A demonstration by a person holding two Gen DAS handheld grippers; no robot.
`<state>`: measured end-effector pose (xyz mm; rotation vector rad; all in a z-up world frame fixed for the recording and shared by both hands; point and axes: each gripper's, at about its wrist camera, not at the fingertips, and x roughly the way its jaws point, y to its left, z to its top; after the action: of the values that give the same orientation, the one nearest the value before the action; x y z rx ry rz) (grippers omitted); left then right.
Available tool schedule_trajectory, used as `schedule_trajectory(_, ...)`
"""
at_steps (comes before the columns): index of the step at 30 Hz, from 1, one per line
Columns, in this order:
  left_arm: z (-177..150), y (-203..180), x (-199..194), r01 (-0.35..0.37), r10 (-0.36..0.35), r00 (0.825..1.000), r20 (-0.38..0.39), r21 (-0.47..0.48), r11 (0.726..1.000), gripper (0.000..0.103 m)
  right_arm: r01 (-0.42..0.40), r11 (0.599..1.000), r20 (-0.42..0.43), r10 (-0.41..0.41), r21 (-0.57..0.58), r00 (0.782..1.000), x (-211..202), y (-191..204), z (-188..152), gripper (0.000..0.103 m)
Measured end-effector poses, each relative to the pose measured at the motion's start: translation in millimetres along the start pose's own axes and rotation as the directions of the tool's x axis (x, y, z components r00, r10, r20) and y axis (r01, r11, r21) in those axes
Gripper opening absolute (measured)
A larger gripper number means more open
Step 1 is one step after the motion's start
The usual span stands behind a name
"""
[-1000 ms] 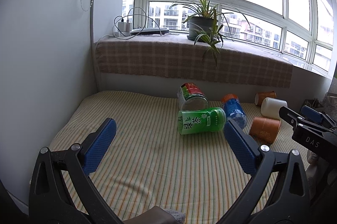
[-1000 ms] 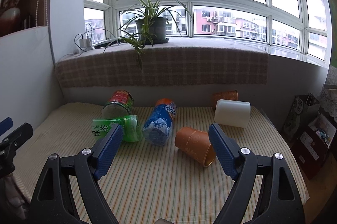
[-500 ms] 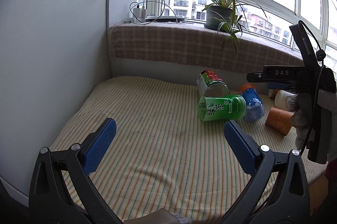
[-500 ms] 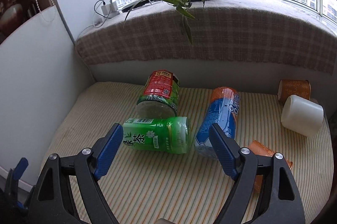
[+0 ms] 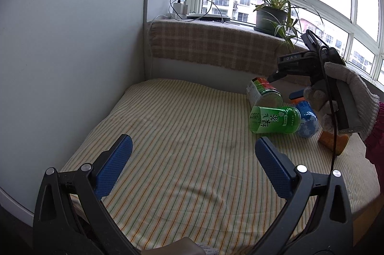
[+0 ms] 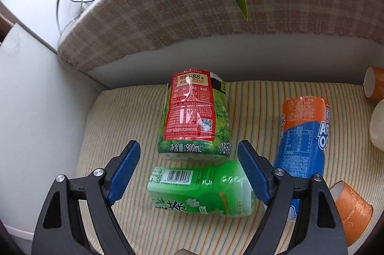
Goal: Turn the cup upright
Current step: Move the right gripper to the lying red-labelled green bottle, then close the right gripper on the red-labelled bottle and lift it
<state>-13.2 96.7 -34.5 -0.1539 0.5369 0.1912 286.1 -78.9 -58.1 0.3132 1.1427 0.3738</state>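
Right gripper (image 6: 186, 173): hovering with jaws spread wide, gripping nothing; pointing down at the cluster of cut-bottle cups.
Red-label cup (image 6: 193, 113): lying on its side just ahead of the fingertips, centred in the gap; judged the likely pick.
Green cup (image 6: 200, 190): lying crosswise beneath and between the pads, touching the red-label cup's near end; possibly obstructing a clean closing.
Blue-and-orange cup (image 6: 303, 137): lying on its side just beyond the right finger.
Orange paper cups (image 6: 351, 209): lying tipped further right; counting uncertain at the distorted edge.
Left gripper (image 5: 192, 165): held back over bare striped mattress (image 5: 168, 135), jaws wide, carrying nothing; apparently keeping clear.
Task status: no cup standing upright yet.
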Motion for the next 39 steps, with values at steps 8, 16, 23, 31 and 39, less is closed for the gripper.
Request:
schedule_trajectory(8, -2, 8, 3, -0.013, 0.013, 1.0, -0.01, -0.012, 1.0, 0.103, -0.002, 0.998, -0.034, 0.004, 0.061, 0.999, 25, -9, 17, 0.083)
schedule_trajectory(16, -3, 10, 4, -0.02, 0.02, 1.0, -0.015, -0.008, 1.0, 0.103, -0.02, 0.997, -0.066, 0.025, 0.08, 0.998, 52, -10, 23, 0.083)
schedule_trajectory(23, -4, 13, 4, -0.034, 0.034, 0.999, -0.019, -0.013, 0.999, 0.103, -0.048, 0.993, -0.068, 0.056, 0.11, 0.996, 65, -11, 24, 0.084)
schedule_trajectory(31, -6, 12, 3, -0.033, 0.033, 0.999, -0.018, -0.01, 0.999, 0.103, -0.112, 0.983, -0.041, 0.119, 0.148, 0.992, 61, -23, 21, 0.083)
schedule_trajectory(39, -6, 11, 3, -0.037, 0.036, 0.999, -0.02, -0.014, 0.999, 0.103, -0.251, 0.946, 0.017, 0.253, 0.203, 0.967, 42, -28, 14, 0.083)
